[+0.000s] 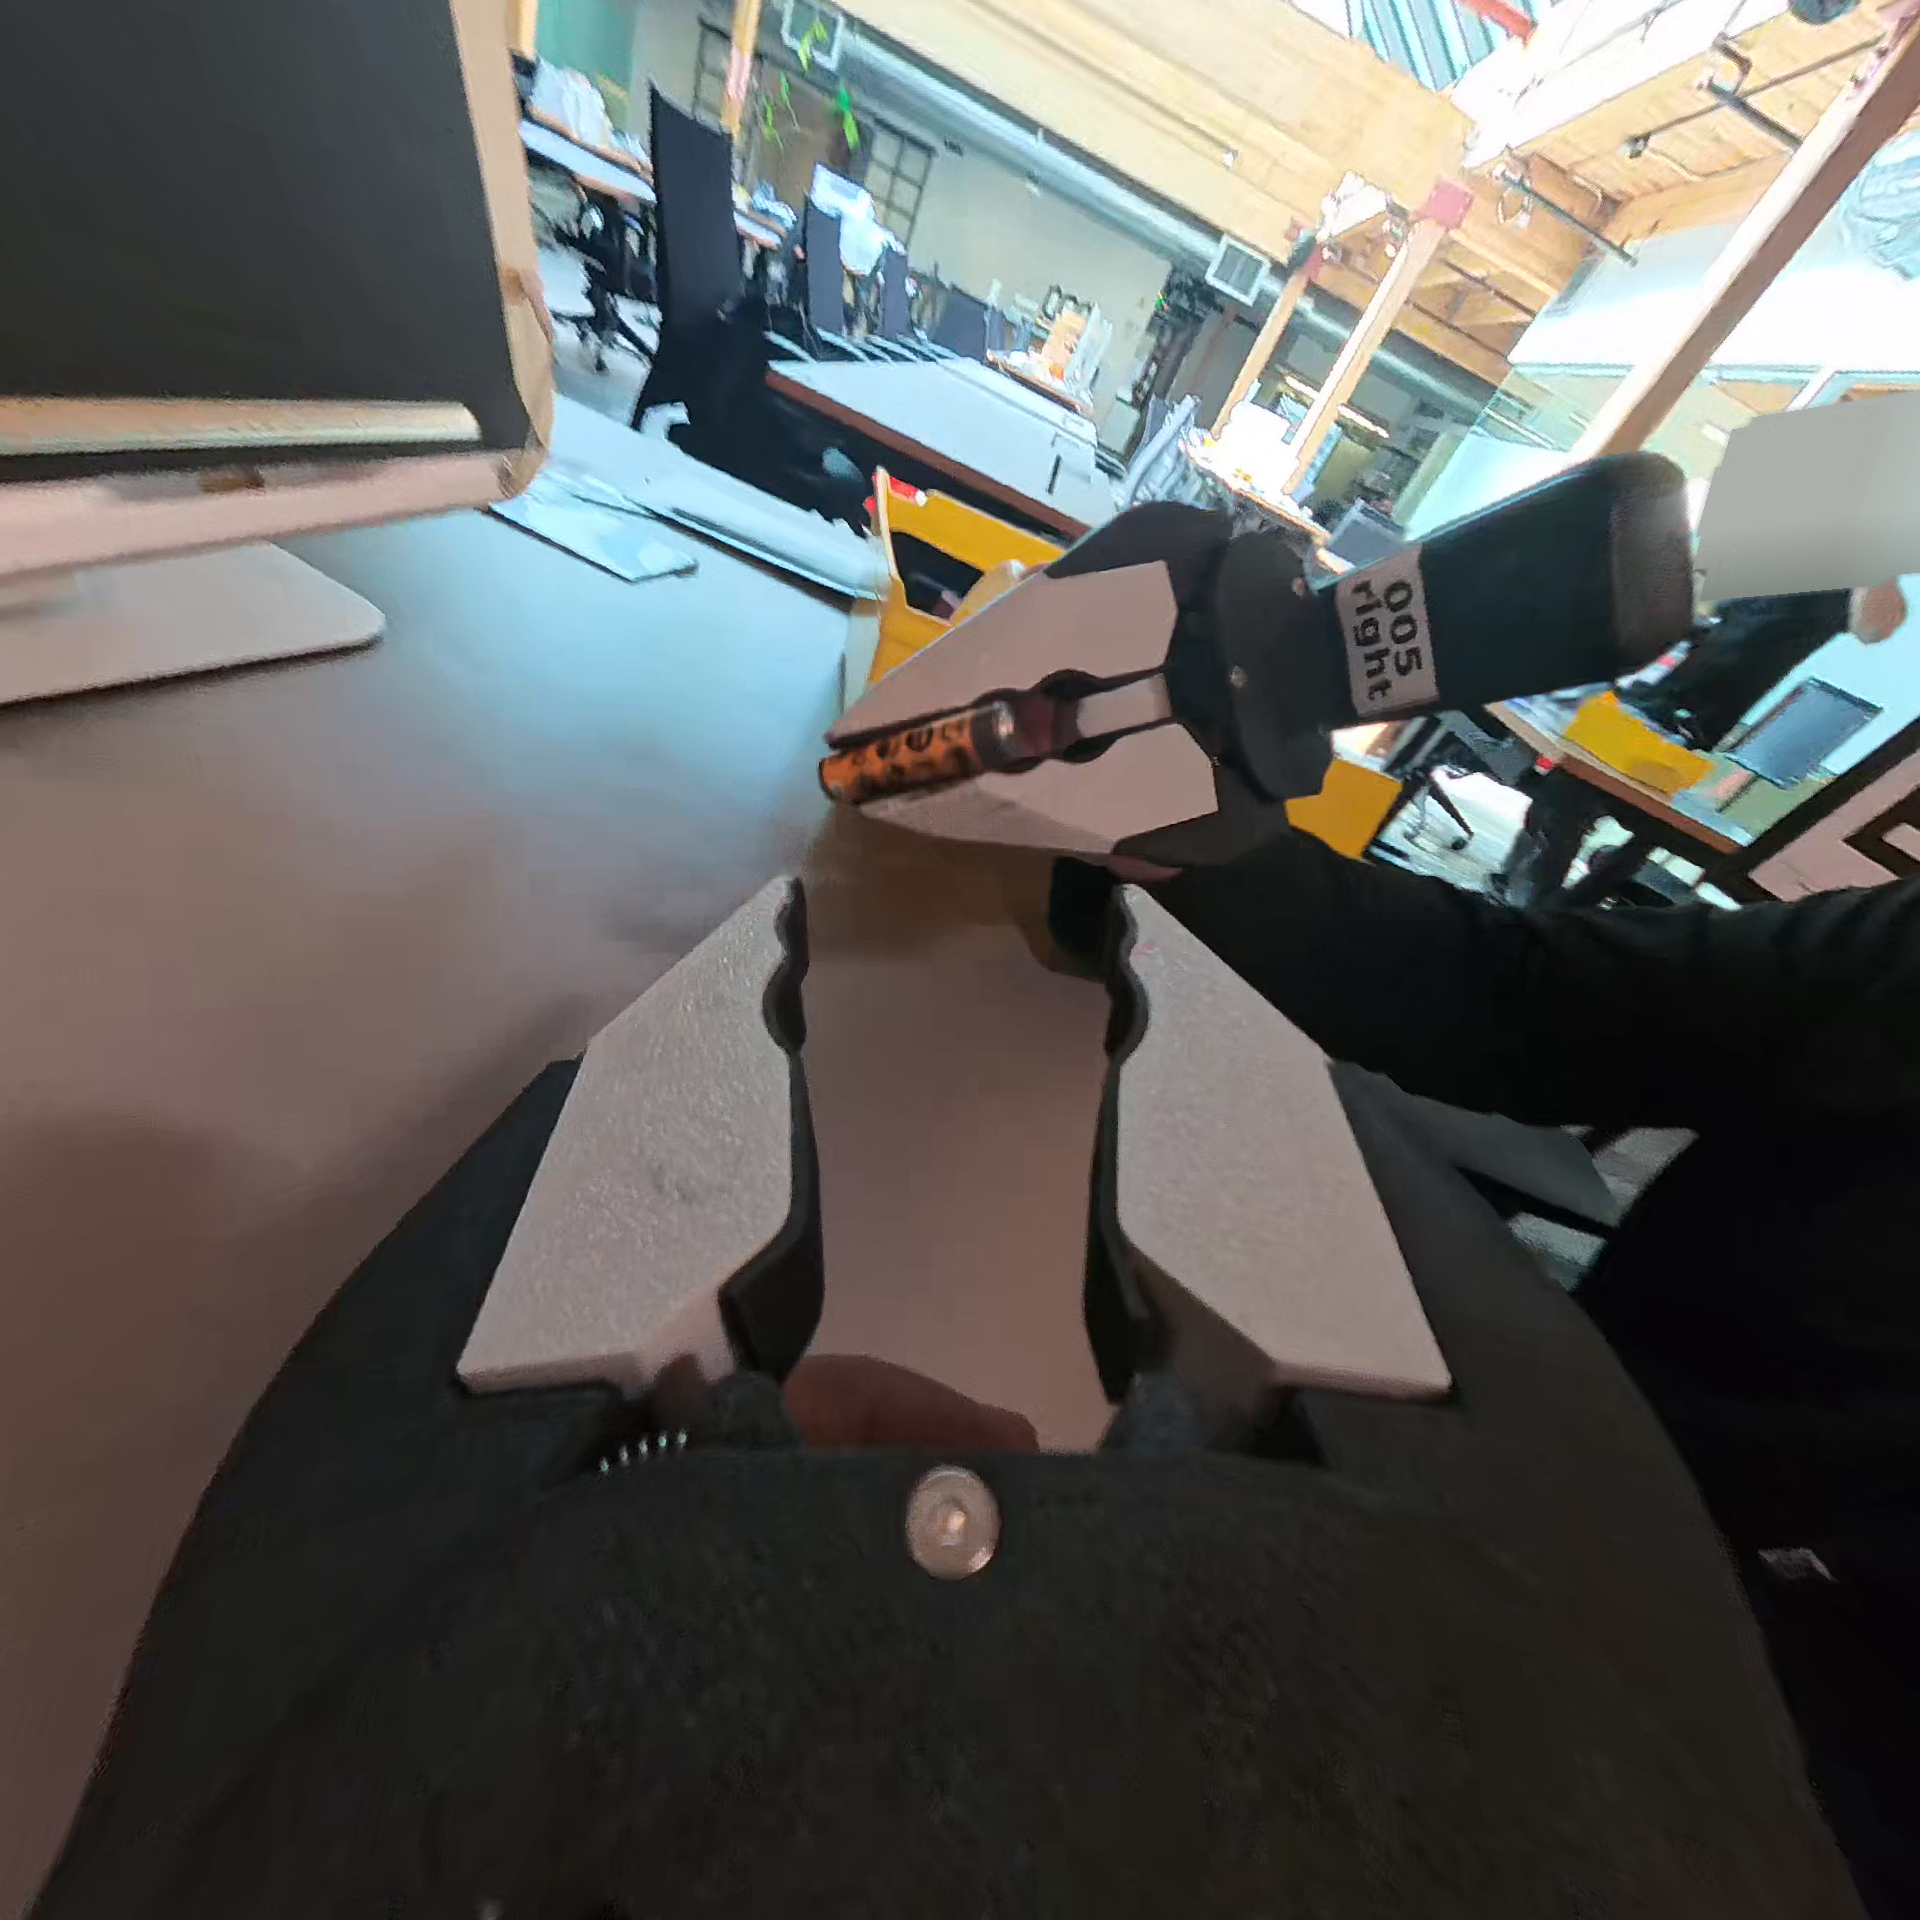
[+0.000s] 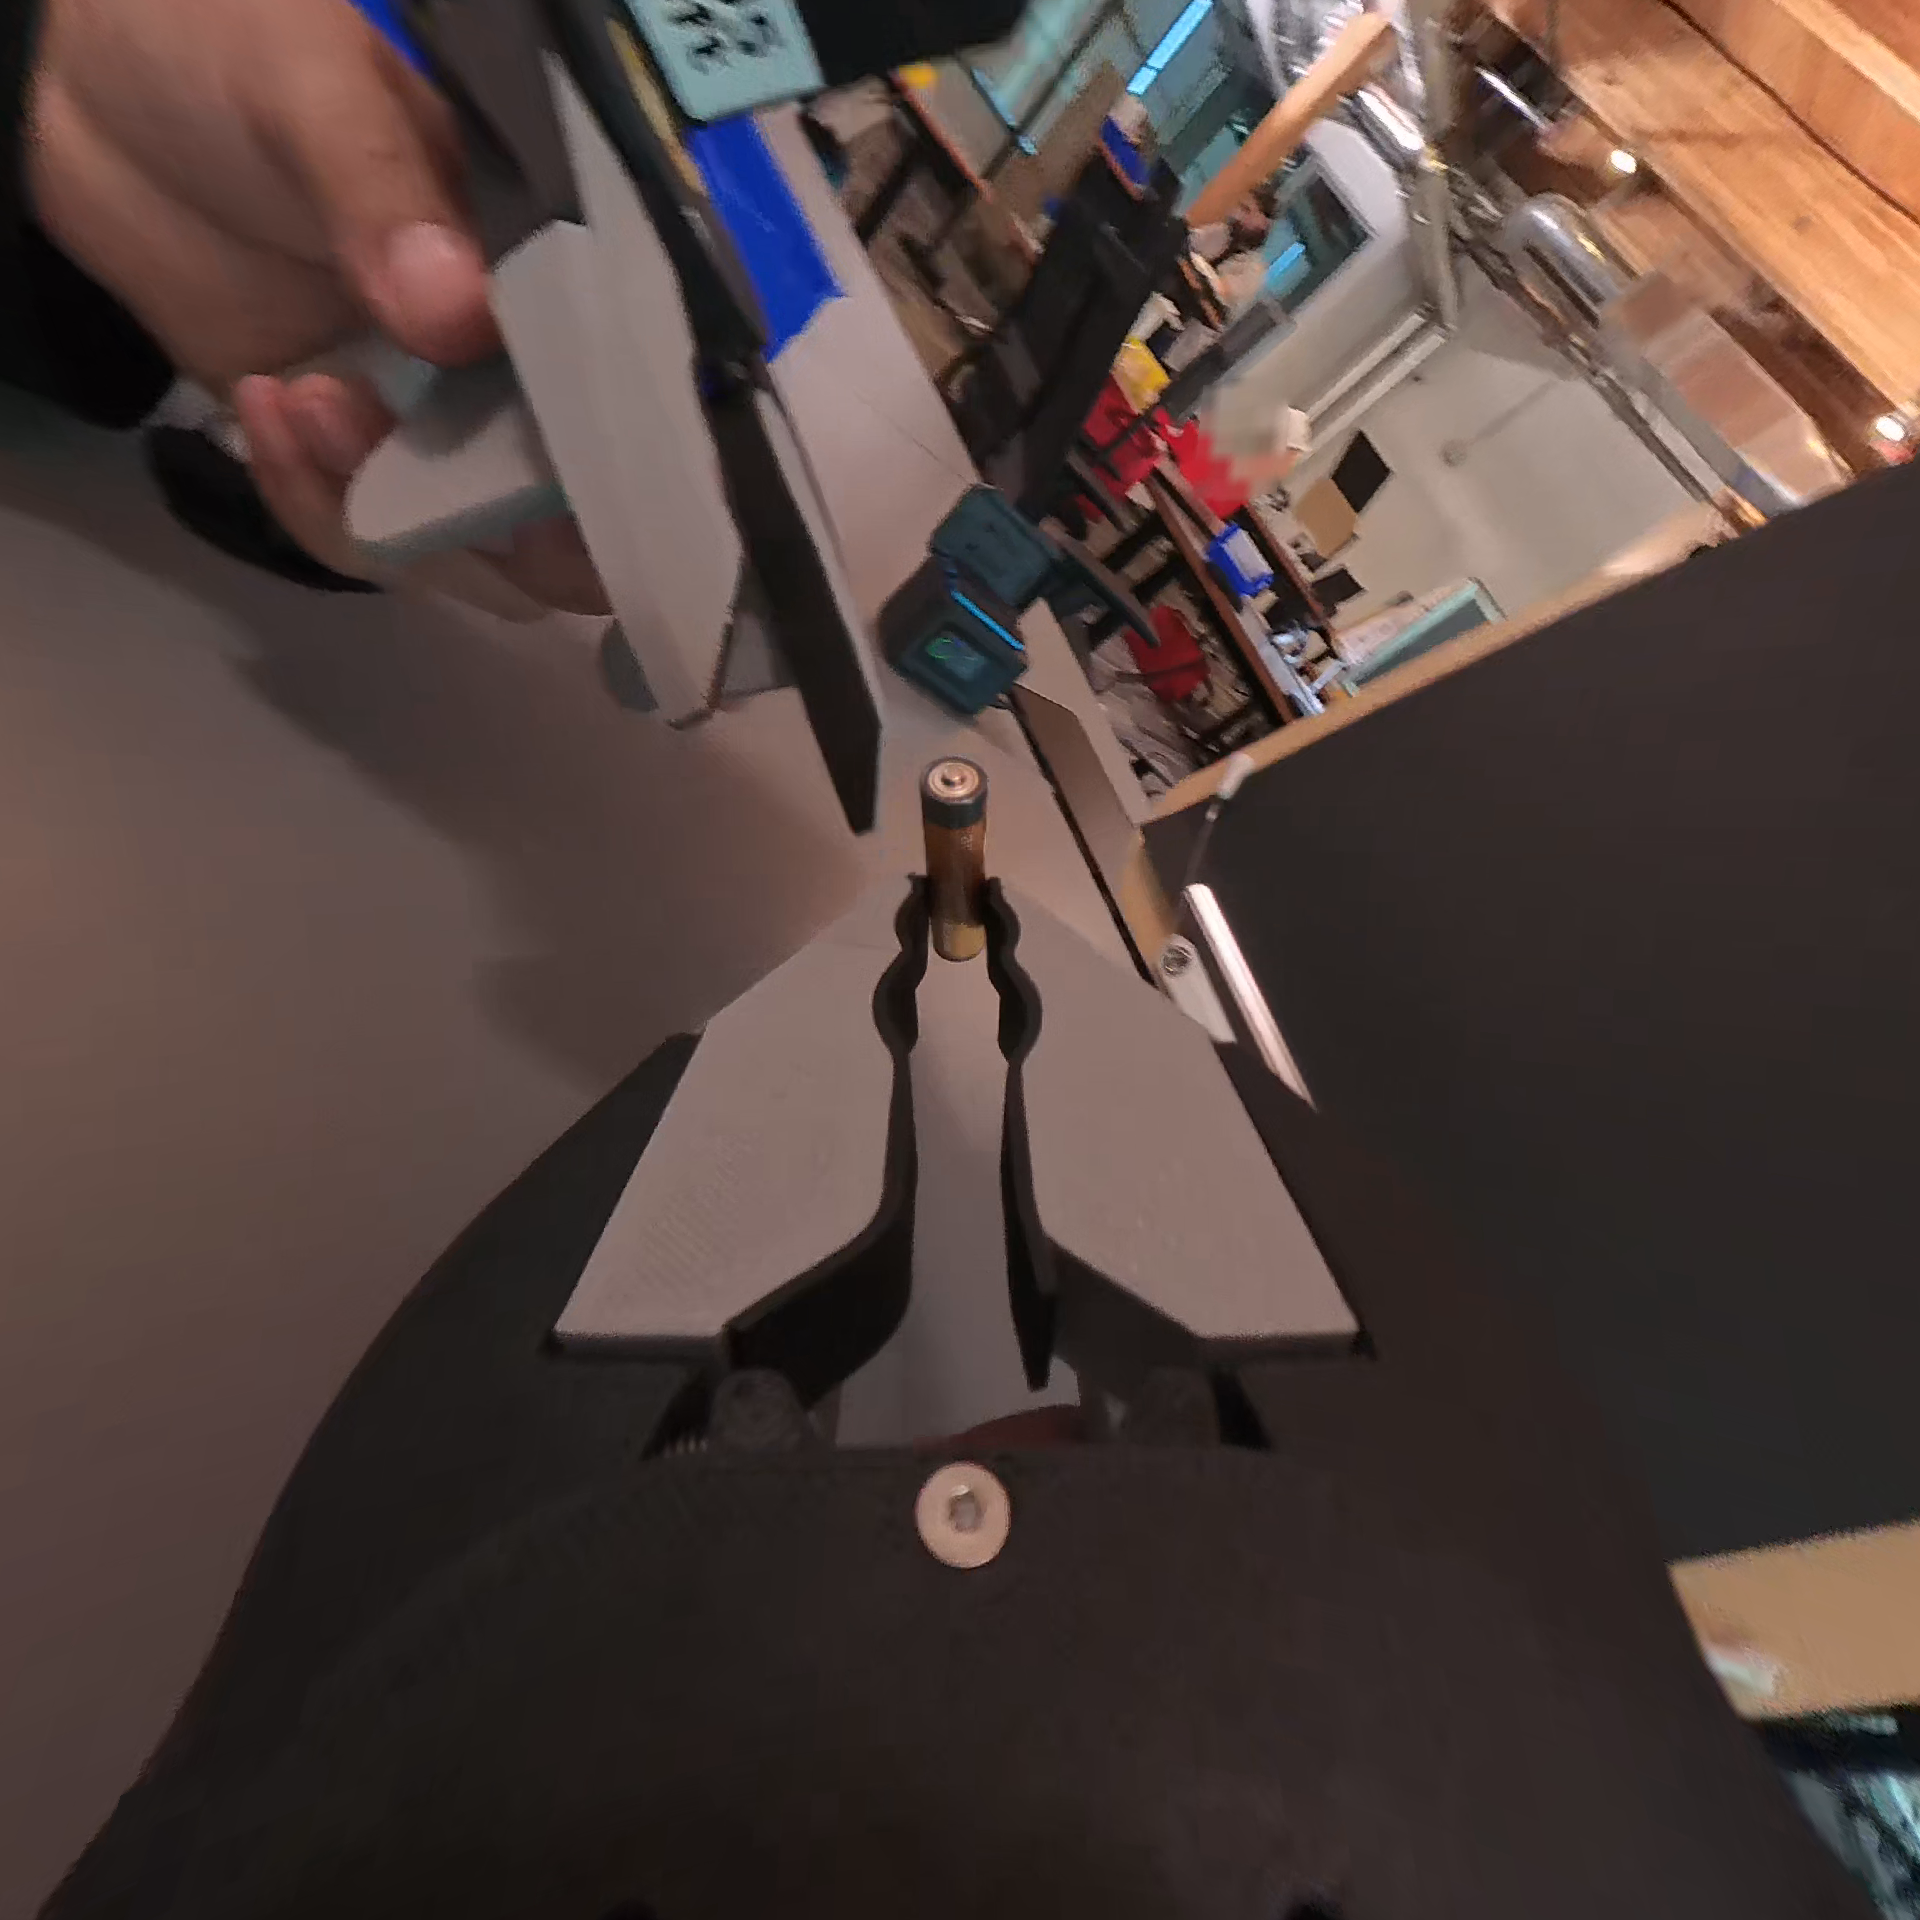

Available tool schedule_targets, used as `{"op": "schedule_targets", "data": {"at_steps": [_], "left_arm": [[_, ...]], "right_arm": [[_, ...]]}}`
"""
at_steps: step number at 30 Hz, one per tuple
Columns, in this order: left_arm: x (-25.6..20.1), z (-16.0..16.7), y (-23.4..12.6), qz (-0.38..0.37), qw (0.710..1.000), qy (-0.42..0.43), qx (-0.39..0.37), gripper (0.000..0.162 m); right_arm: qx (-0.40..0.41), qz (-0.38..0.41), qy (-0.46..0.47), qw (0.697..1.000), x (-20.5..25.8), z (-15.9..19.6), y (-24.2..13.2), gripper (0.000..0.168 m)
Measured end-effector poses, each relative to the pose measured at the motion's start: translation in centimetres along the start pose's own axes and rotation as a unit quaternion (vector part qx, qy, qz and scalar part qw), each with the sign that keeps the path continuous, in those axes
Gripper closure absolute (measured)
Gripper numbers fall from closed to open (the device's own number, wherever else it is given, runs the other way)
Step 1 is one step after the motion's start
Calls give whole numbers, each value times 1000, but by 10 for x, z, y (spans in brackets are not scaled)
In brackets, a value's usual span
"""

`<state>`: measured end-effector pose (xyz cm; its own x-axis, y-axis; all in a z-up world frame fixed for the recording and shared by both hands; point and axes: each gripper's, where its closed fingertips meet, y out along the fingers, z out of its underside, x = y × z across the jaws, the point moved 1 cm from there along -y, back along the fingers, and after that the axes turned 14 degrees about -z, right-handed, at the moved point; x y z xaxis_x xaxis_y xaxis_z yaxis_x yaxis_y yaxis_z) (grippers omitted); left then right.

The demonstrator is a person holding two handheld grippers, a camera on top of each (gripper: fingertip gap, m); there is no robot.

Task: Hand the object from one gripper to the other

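Above the table (image 1: 312,831), the right gripper (image 2: 956,894) pinches a battery (image 2: 956,862) at its tips, long axis pointing out along its fingers; the left gripper (image 1: 956,914) is wide and empty, just near of the battery

grey fingers (image 1: 665,1143), black sleeve (image 1: 1558,997)

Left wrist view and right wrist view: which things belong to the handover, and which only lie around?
Belong to the job:
- battery
- right gripper, shut on it
- left gripper, open and empty

Just lying about:
- monitor
- yellow bin
- small camera
- table
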<state>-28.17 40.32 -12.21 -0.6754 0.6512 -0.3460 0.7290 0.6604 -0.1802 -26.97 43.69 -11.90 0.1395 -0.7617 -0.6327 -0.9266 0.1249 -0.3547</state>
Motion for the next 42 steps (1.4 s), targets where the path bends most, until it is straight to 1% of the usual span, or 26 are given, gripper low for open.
{"op": "schedule_targets", "data": {"at_steps": [2, 4, 5, 6, 8, 10, 12, 15, 17, 19, 21, 22, 25, 26, 27, 28, 29, 30, 31, 33, 36, 39, 41, 42], "left_arm": [[10, -4, 0, -36, 999, 19, -15, 108], [28, -2, 1, -105, 992, 66, -14, 111], [41, -1, 1, -159, 982, 103, -9, 117], [53, 0, 0, -215, 966, 146, -2, 118], [64, 1, -2, -284, 934, 215, 1, 119], [66, 4, -1, -305, 923, 235, 13, 123], [67, 9, 1, -303, 924, 233, 32, 122], [73, 14, 0, -317, 918, 231, 49, 123], [76, 16, 0, -325, 915, 232, 58, 123], [77, 18, 1, -326, 916, 225, 65, 124], [76, 22, 3, -320, 920, 213, 75, 122], [76, 24, 4, -318, 921, 211, 79, 122], [77, 26, 5, -322, 917, 220, 86, 121], [77, 27, 6, -323, 916, 223, 87, 121], [77, 28, 7, -322, 915, 224, 89, 121], [77, 30, 8, -321, 916, 224, 93, 121], [78, 32, 8, -322, 915, 225, 97, 121], [80, 33, 9, -324, 913, 227, 100, 121], [81, 35, 9, -326, 911, 229, 102, 121], [84, 37, 9, -331, 908, 233, 107, 121], [85, 40, 11, -332, 906, 236, 113, 122], [87, 44, 13, -337, 900, 247, 123, 122], [88, 45, 13, -339, 899, 248, 125, 122], [88, 46, 13, -339, 900, 244, 126, 122]], "right_arm": [[-8, 28, 28, 999, -12, 1, -7, 162], [-31, 58, 71, 995, -26, 0, -15, 162], [-56, 75, 107, 990, -35, -2, -20, 162], [-88, 86, 156, 980, -45, -6, -26, 162], [-141, 85, 234, 958, -58, -21, -41, 162], [-164, 70, 275, 945, -64, -39, -61, 162], [-156, 51, 303, 939, -64, -51, -88, 162], [-110, 43, 338, 934, -64, -50, -140, 162], [-57, 77, 346, 933, -71, -31, -180, 162], [20, 126, 355, 926, -81, 4, -218, 162], [99, 159, 388, 902, -87, 52, -247, 162], [137, 157, 415, 886, -83, 76, -256, 162], [219, 121, 472, 845, -60, 132, -262, 162], [240, 105, 486, 834, -51, 147, -260, 161], [261, 89, 500, 821, -42, 162, -258, 155], [285, 81, 514, 805, -33, 174, -259, 148], [305, 81, 524, 791, -29, 182, -262, 146], [312, 85, 528, 786, -28, 182, -264, 145], [301, 96, 522, 792, -33, 175, -265, 145], [262, 116, 498, 819, -46, 147, -261, 143], [196, 104, 452, 864, -53, 87, -239, 135], [90, 21, 405, 910, -32, 10, -186, 138], [12, -53, 380, 923, -6, -34, -139, 145], [-8, -84, 378, 922, 8, -45, -115, 146]]}}
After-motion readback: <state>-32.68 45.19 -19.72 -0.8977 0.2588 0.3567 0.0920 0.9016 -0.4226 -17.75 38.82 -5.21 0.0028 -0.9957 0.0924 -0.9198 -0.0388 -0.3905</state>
